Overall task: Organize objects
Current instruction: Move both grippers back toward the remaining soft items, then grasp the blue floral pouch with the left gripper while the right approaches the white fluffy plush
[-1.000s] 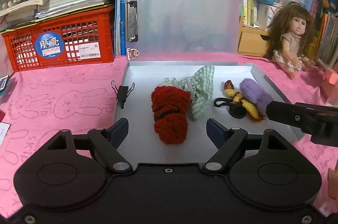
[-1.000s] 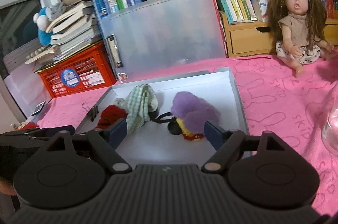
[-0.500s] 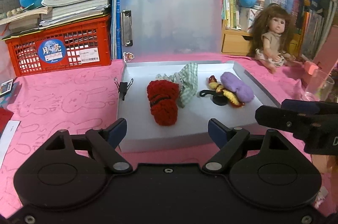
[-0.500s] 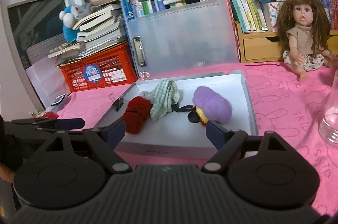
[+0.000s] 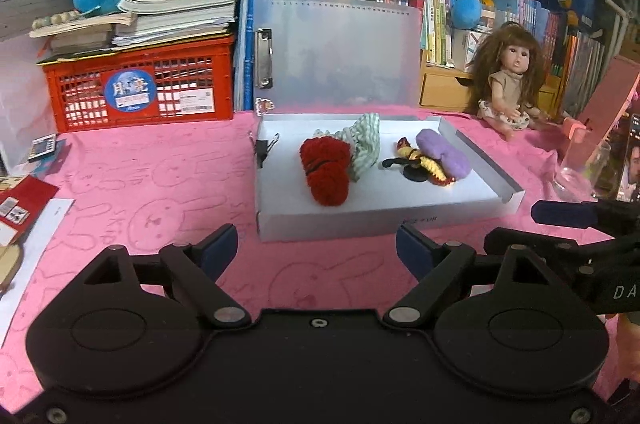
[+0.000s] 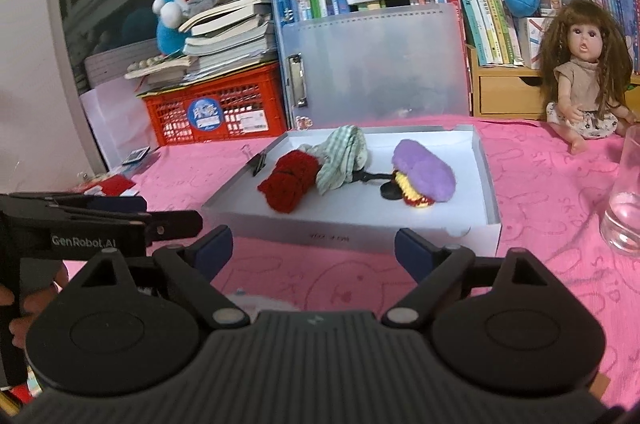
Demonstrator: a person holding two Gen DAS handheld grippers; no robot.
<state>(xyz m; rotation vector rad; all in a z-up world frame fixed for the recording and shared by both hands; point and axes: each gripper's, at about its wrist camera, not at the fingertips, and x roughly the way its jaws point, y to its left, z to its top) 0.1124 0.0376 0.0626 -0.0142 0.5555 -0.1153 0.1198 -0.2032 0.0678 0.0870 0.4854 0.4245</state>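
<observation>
Inside white tray [image 5: 384, 222]: red yarn [image 5: 325, 171], purple plush [image 5: 442, 157]

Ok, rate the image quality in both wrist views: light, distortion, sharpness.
Left wrist view: dim, warm indoor light; fisheye bends the bookshelf and darkens the corners; the white tray and red yarn are fairly sharp. Right wrist view: same bending, window frame curved; the drinking glass is cut off at the edge and soft; no strong glare.
</observation>
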